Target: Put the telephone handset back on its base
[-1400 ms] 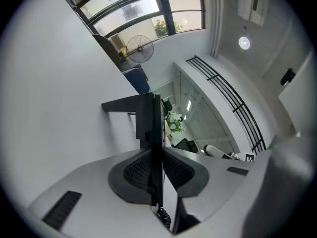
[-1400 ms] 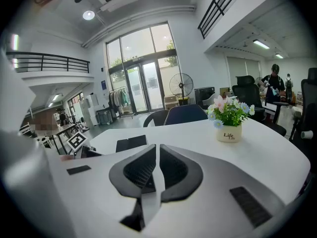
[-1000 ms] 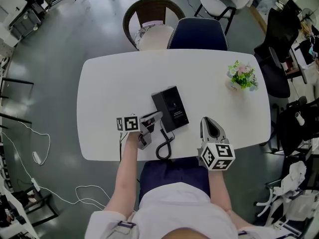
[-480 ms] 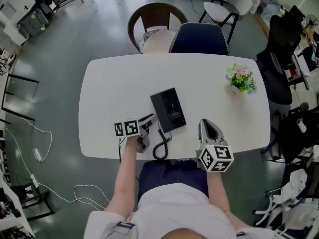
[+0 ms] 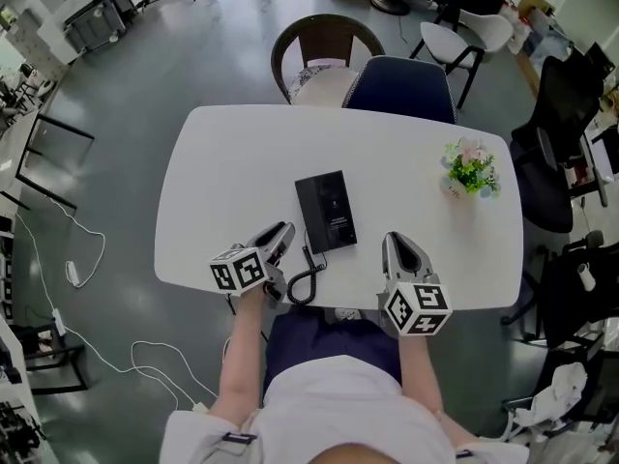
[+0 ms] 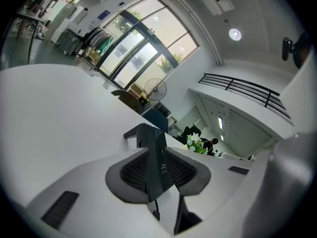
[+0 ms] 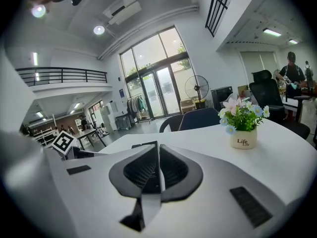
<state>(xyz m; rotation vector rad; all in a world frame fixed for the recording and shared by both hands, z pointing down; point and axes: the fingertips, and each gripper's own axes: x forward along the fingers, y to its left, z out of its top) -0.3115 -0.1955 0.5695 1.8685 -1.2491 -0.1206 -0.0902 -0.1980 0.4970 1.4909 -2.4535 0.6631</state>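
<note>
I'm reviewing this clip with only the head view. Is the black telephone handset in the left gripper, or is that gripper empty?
Observer: The left gripper is shut on the black telephone handset; its jaws have just been closing, the handset between them.
Operator: Which end faces its camera?
Observer: The end with the black coiled cord, which comes out below the jaws.
Operator: Right gripper?
Observer: The right gripper is shut, nothing between its jaws.
</note>
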